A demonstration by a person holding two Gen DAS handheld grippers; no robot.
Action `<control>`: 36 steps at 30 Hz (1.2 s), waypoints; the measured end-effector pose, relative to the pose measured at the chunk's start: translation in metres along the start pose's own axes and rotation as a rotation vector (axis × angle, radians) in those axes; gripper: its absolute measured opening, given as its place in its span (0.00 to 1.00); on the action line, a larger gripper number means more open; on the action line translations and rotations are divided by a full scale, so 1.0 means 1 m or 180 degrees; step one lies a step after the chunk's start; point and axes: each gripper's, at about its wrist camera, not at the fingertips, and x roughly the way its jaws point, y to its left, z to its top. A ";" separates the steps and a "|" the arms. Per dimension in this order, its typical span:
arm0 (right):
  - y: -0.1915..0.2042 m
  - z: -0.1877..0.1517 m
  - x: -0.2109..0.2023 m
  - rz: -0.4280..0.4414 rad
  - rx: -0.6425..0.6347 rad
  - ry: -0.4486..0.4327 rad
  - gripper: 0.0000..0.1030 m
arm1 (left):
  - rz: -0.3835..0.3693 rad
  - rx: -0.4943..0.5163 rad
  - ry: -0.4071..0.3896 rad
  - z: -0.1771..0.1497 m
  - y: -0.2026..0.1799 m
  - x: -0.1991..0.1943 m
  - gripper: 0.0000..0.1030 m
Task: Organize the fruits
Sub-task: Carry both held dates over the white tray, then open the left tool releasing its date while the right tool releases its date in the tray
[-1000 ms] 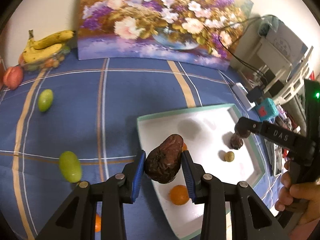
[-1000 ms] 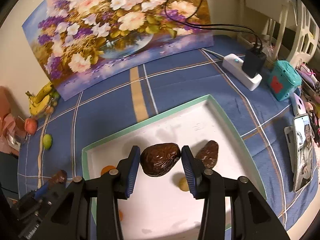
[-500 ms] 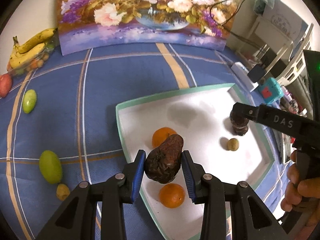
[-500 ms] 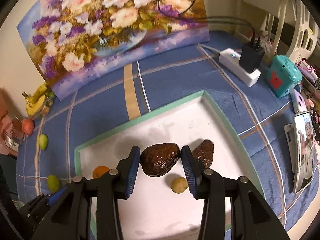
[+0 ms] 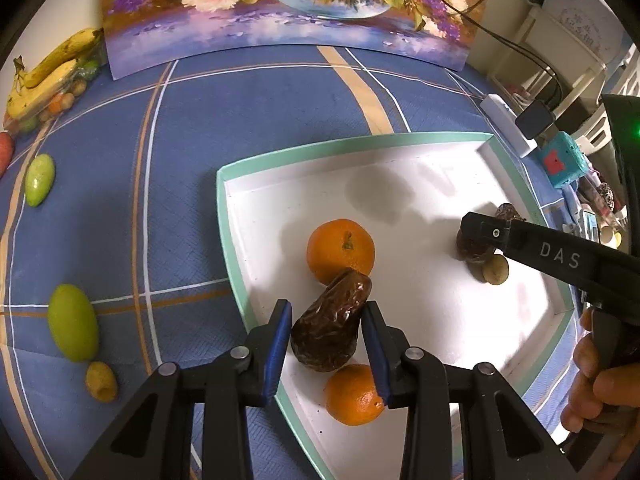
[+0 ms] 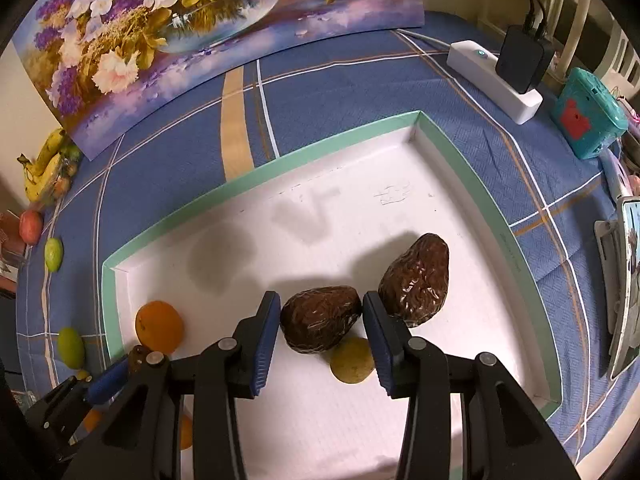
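My left gripper (image 5: pixel 326 332) is shut on a dark wrinkled avocado (image 5: pixel 330 322), held over the near left part of the white tray (image 5: pixel 400 140) with the green rim. Two oranges (image 5: pixel 340 250) (image 5: pixel 354 394) lie in the tray just ahead of and below it. My right gripper (image 6: pixel 320 330) is shut on a second dark avocado (image 6: pixel 320 324), low over the tray's right part. A third avocado (image 6: pixel 416 280) lies in the tray beside it, and a small yellow-green fruit (image 6: pixel 352 362) lies just under it. In the left wrist view the right gripper (image 5: pixel 480 236) reaches in from the right.
On the blue cloth left of the tray lie two green fruits (image 5: pixel 74 328) (image 5: pixel 39 180) and a small yellow one (image 5: pixel 101 381). Bananas (image 5: pixel 44 76) sit at the far left, a flower painting (image 5: pixel 280 8) stands at the back. A power strip (image 6: pixel 492 80) and teal box (image 6: pixel 588 124) are at the right.
Both grippers have sunk toward the tray with their avocados. The left one has moved from the tray's edge to over the oranges; the tray looks larger in both views.
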 end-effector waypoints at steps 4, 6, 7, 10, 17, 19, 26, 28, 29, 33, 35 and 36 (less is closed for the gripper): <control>0.000 -0.001 -0.001 -0.0010 -0.0009 0.0008 0.43 | -0.0037 -0.0028 0.0018 0.002 0.002 -0.001 0.38; 0.000 -0.001 -0.001 -0.0011 -0.0006 0.0023 0.43 | -0.0051 -0.0042 0.0016 0.002 0.004 -0.003 0.38; 0.000 -0.001 -0.002 -0.0014 -0.0005 0.0031 0.43 | -0.0056 -0.0048 0.0019 0.002 0.005 -0.004 0.38; 0.001 0.001 0.000 -0.0029 -0.0020 0.0052 0.43 | -0.0073 -0.0052 0.0049 0.002 0.006 -0.006 0.39; 0.001 0.003 -0.011 -0.0074 -0.0018 0.0007 0.45 | -0.0104 -0.0012 -0.0060 0.004 0.004 -0.023 0.44; 0.002 0.005 -0.019 -0.0064 -0.0028 -0.0063 0.45 | -0.0115 0.0002 -0.0118 0.006 0.003 -0.031 0.44; 0.009 0.013 -0.052 -0.0027 -0.0106 -0.0334 0.45 | -0.0141 -0.0092 -0.0388 0.013 0.013 -0.060 0.44; 0.013 0.013 -0.060 -0.0027 -0.0142 -0.0397 0.45 | -0.0136 -0.0164 -0.0461 0.013 0.022 -0.068 0.44; 0.015 0.013 -0.063 -0.0025 -0.0158 -0.0419 0.45 | -0.0137 -0.0220 -0.0501 0.014 0.028 -0.072 0.44; 0.021 0.010 -0.072 -0.0024 -0.0219 -0.0480 0.45 | -0.0149 -0.0435 -0.0596 0.015 0.051 -0.082 0.44; 0.024 0.009 -0.075 -0.0020 -0.0263 -0.0496 0.45 | -0.0140 -0.0558 -0.0639 0.014 0.063 -0.086 0.44; 0.026 0.009 -0.077 -0.0017 -0.0283 -0.0503 0.45 | -0.0123 -0.0632 -0.0669 0.013 0.072 -0.089 0.44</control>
